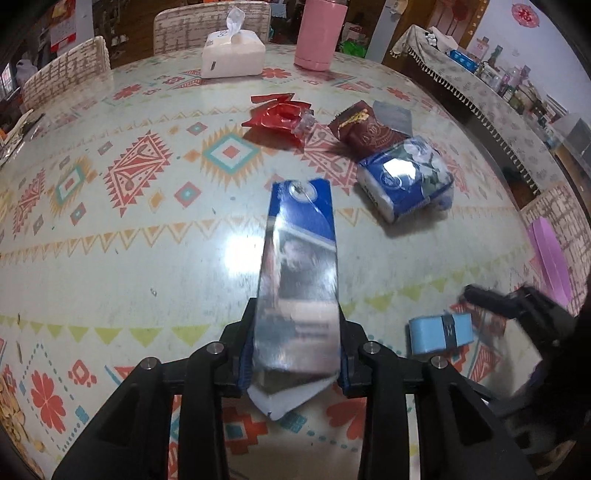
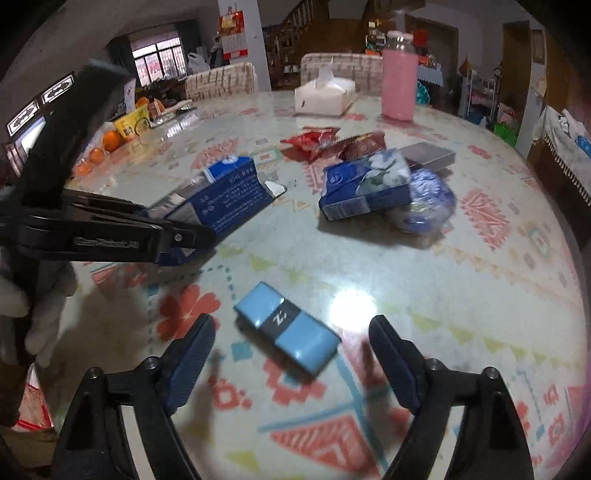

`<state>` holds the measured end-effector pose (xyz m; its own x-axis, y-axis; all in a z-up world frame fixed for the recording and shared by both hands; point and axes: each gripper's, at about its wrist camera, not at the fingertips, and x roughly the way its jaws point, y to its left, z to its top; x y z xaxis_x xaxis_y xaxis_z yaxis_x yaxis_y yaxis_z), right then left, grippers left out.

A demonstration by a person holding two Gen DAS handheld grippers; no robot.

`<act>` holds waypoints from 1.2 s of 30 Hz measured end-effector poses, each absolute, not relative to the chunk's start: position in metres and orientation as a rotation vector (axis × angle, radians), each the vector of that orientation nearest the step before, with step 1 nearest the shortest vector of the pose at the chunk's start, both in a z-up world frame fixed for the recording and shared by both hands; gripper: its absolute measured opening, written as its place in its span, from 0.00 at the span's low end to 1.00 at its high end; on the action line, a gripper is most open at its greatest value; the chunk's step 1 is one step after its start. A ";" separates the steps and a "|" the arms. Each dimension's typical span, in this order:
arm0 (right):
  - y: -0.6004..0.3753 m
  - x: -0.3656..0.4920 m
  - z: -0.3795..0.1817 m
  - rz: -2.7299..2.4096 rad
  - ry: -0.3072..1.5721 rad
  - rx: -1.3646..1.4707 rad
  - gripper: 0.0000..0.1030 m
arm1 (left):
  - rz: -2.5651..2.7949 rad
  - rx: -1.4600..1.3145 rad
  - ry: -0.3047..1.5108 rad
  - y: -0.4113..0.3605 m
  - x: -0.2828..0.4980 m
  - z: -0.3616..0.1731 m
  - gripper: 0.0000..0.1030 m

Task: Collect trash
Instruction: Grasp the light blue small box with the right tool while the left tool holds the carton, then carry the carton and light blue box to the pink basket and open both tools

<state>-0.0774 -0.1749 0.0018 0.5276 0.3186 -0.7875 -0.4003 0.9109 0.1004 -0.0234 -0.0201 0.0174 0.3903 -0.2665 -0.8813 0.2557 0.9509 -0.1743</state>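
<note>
My left gripper [image 1: 297, 354] is shut on a flattened blue milk carton [image 1: 299, 266] and holds it over the table; it also shows in the right wrist view [image 2: 225, 201]. My right gripper [image 2: 291, 354] is open, its fingers on either side of a small light-blue box [image 2: 290, 330] with a dark band that lies on the table; the box also shows in the left wrist view [image 1: 439, 332]. Further back lie a red wrapper [image 1: 280, 118], a brown wrapper [image 1: 369, 129], a blue tissue pack [image 1: 404, 181] and a crumpled blue bag [image 2: 426, 201].
A white tissue box [image 1: 232, 53] and a pink bottle [image 1: 319, 33] stand at the table's far side. A grey box [image 2: 428, 155] lies behind the tissue pack. Oranges [image 2: 110, 142] and snack bags sit at the far left. Chairs ring the patterned table [image 1: 110, 229].
</note>
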 end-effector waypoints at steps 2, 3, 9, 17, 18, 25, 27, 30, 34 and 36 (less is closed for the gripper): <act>-0.171 -0.073 0.002 0.420 0.915 -0.108 0.69 | -0.333 0.000 1.117 -0.024 -0.020 0.017 0.39; -0.169 -0.073 0.002 0.428 0.918 -0.107 0.60 | -0.328 0.013 1.109 -0.026 -0.021 0.017 0.40; -0.159 -0.085 0.001 0.391 0.912 -0.168 0.27 | -0.300 0.058 1.077 -0.031 -0.029 0.017 0.30; -0.192 -0.115 0.017 0.363 0.863 -0.009 0.27 | -0.321 0.031 0.967 -0.030 -0.059 0.056 0.30; -0.200 -0.120 0.020 0.354 0.850 0.020 0.27 | -0.329 0.034 0.956 -0.032 -0.063 0.060 0.30; -0.251 -0.146 0.038 0.274 0.787 0.182 0.27 | -0.403 0.096 0.928 -0.071 -0.086 0.074 0.30; -0.264 -0.155 0.042 0.247 0.776 0.206 0.27 | -0.421 0.113 0.923 -0.083 -0.089 0.076 0.30; -0.284 -0.166 0.047 0.205 0.758 0.228 0.27 | -0.458 0.139 0.915 -0.105 -0.095 0.080 0.30; -0.311 -0.179 0.053 0.154 0.734 0.259 0.27 | -0.506 0.195 0.891 -0.138 -0.104 0.088 0.30; -0.326 -0.183 0.055 0.132 0.726 0.283 0.27 | -0.529 0.224 0.880 -0.155 -0.107 0.092 0.30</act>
<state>-0.1830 -0.3259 0.0549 0.7419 0.2162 -0.6347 -0.0214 0.9537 0.2999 -0.1072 -0.1551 0.0917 0.5201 -0.3471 -0.7804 0.5263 0.8499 -0.0272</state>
